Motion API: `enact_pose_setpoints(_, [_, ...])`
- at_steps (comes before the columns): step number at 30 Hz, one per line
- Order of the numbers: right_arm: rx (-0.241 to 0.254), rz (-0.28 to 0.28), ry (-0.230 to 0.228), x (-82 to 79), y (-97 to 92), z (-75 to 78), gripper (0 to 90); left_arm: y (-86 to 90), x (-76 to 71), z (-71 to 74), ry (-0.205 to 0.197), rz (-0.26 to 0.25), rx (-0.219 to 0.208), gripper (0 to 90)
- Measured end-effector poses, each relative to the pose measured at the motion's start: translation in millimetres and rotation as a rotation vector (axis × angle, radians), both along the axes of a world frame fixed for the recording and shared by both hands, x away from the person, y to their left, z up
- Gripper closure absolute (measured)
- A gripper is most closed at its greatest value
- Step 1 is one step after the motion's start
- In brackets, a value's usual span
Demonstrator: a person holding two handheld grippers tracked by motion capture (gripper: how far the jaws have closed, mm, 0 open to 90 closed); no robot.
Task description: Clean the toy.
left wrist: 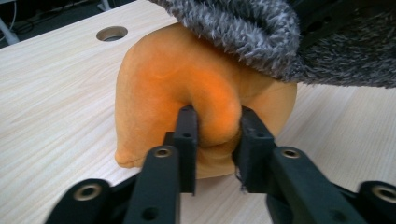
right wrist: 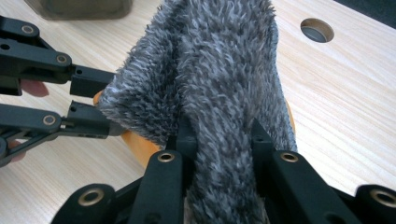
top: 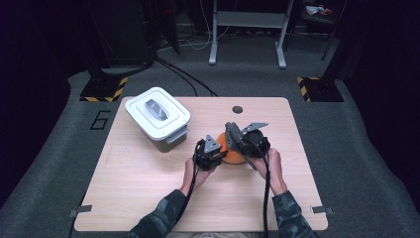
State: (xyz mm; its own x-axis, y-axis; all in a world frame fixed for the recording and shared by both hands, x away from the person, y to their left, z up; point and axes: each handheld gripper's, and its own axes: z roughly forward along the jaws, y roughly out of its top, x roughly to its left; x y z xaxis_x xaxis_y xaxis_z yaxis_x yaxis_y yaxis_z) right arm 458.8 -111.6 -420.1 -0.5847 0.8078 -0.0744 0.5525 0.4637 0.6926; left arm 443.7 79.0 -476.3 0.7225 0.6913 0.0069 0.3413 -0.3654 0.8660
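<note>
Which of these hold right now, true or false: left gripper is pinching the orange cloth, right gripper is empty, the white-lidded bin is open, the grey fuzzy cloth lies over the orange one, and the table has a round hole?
1. The left gripper pinches a fold of the orange cloth. True.
2. The right gripper is empty. False: its jaws are closed on the grey fuzzy cloth.
3. The bin is open. False: its white lid sits on it, closed.
4. The grey fuzzy cloth lies over the orange cloth. True, it drapes across its top in the left gripper view.
5. The table has a round hole. True, near its far edge.
</note>
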Motion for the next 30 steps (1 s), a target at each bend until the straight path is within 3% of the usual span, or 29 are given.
enact_pose_setpoints(4, [-0.006,-0.002,-0.012,-0.7,-0.3,1.0,73.4,1.1,0.3,0.7,0.01,0.005,-0.005,76.6])
enact_pose_setpoints(6, [0.004,-0.017,-0.014,-1.0,-2.5,1.3,73.3,2.5,0.9,0.1,0.022,0.014,-0.027,76.5])
enact_pose_setpoints(13, [0.013,-0.077,0.009,2.9,-21.6,-6.0,73.3,5.4,2.1,-1.1,0.04,0.017,-0.051,76.4])
enact_pose_setpoints(20, [0.018,-0.143,0.055,12.4,-45.6,-22.2,73.3,6.2,2.1,-1.2,0.043,0.014,-0.052,76.4])
enact_pose_setpoints(30, [0.021,-0.199,0.133,25.0,-58.9,-45.1,73.1,6.8,1.7,-2.4,0.04,0.022,-0.062,76.0])
